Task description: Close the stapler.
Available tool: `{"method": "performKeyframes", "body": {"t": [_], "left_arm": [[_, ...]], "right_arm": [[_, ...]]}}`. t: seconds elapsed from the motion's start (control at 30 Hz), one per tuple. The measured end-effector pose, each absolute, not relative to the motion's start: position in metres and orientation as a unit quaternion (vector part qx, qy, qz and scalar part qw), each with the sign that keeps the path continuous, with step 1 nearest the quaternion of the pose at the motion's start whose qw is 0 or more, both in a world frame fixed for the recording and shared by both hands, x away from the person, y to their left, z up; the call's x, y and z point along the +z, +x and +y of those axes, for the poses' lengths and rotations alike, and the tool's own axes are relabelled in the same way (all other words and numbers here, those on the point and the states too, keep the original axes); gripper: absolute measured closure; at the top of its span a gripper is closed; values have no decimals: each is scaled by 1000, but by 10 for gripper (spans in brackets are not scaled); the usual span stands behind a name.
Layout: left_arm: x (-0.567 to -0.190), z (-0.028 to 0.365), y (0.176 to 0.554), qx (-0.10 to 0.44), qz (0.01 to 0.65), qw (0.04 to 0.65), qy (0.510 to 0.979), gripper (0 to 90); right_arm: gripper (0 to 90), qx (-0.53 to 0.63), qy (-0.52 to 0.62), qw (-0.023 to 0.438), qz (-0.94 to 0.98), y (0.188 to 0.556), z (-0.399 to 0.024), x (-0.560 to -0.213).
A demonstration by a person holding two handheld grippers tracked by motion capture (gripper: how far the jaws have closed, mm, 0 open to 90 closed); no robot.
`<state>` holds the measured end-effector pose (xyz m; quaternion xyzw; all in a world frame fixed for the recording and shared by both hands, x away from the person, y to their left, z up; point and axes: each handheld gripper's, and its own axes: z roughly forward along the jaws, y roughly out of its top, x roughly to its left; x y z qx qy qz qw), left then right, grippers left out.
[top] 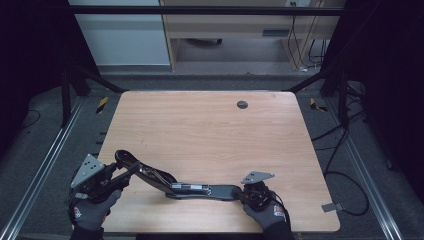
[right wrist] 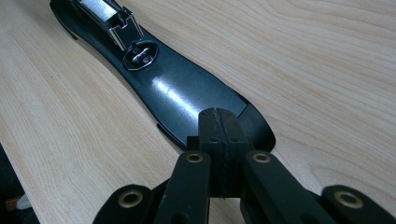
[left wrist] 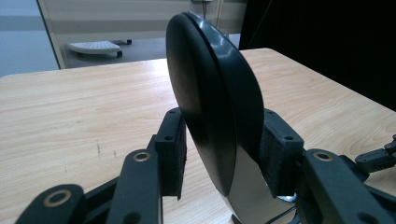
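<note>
- Wooden table (top: 210,130) has most of its top bare; its near edge runs just below both hands.
- Black hinged tool (top: 200,190) lies close to that near edge, one arm raised at the left.
- Left gripper (top: 107,177) is clamped on the raised paddle end (left wrist: 212,98), seen close in the left gripper view.
- Right gripper (right wrist: 219,130) has its jaws together, pressing on the flat end (right wrist: 187,98).

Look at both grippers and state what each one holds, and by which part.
The left gripper clamps the raised rounded handle end of the black stapler. The right gripper holds nothing: its shut jaws rest on the stapler's flat base end.
</note>
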<state>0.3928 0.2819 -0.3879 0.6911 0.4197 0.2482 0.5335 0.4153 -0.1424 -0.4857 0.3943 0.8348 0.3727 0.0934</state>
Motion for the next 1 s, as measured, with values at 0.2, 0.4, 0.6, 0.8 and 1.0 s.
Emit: {"method": "performKeyframes", "body": {"t": [0.2, 0.4, 0.6, 0.8, 1.0], "left_arm": [[-387, 280, 393, 249, 417, 534, 692, 566], [-386, 278, 393, 251, 414, 533, 694, 567], [-383, 273, 393, 256, 405, 532, 698, 568], [-381, 267, 393, 257, 400, 532, 700, 573], [-379, 264, 393, 259, 396, 529, 705, 575]], "right_arm": [[900, 377, 395, 90, 833, 416, -142, -486], [900, 377, 395, 91, 833, 415, -142, -486], [900, 378, 394, 90, 833, 416, -142, -486], [900, 379, 394, 90, 833, 416, -142, -486], [900, 379, 393, 89, 833, 416, -142, -486]]}}
